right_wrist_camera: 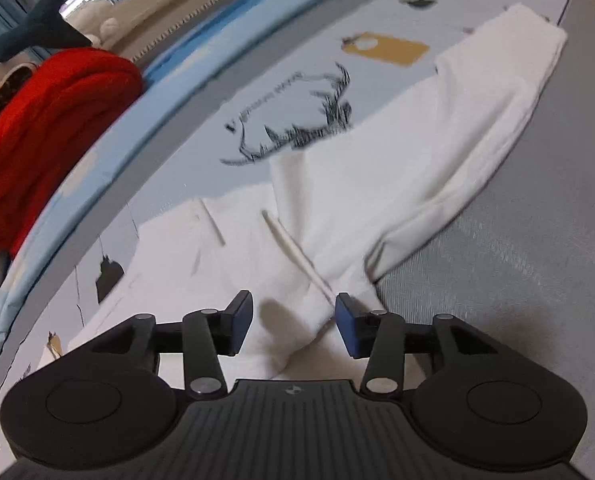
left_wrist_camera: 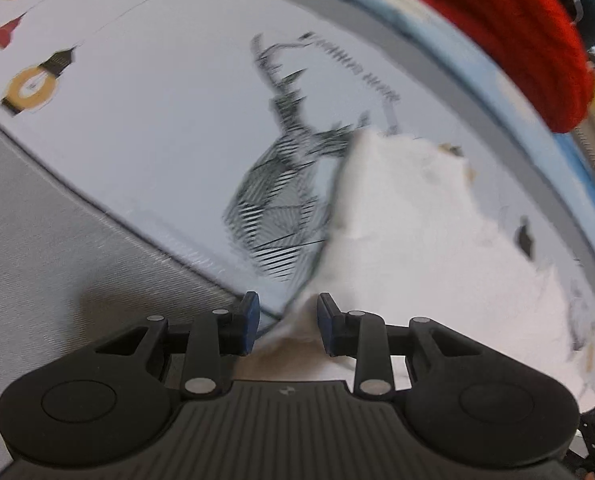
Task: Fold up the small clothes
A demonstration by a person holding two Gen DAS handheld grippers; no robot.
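A small white garment [right_wrist_camera: 397, 184] lies on a pale printed mat [right_wrist_camera: 281, 60], one long part stretching to the far right and partly onto the grey surface. In the left wrist view the same white cloth [left_wrist_camera: 413, 216] spreads to the right over a black deer drawing. My left gripper [left_wrist_camera: 285, 326] is open, with a corner of the white cloth lying between its blue-padded fingers. My right gripper [right_wrist_camera: 293, 322] is open over a bunched part of the garment near a white drawstring [right_wrist_camera: 297, 256]. The pads do not press the cloth.
A folded red knit [right_wrist_camera: 41, 136] lies beyond the mat's blue edge, also in the left wrist view [left_wrist_camera: 509, 28]. Plush toys [right_wrist_camera: 37, 28] sit behind it. Grey fabric surface [right_wrist_camera: 537, 240] borders the mat; it also shows in the left wrist view [left_wrist_camera: 57, 240].
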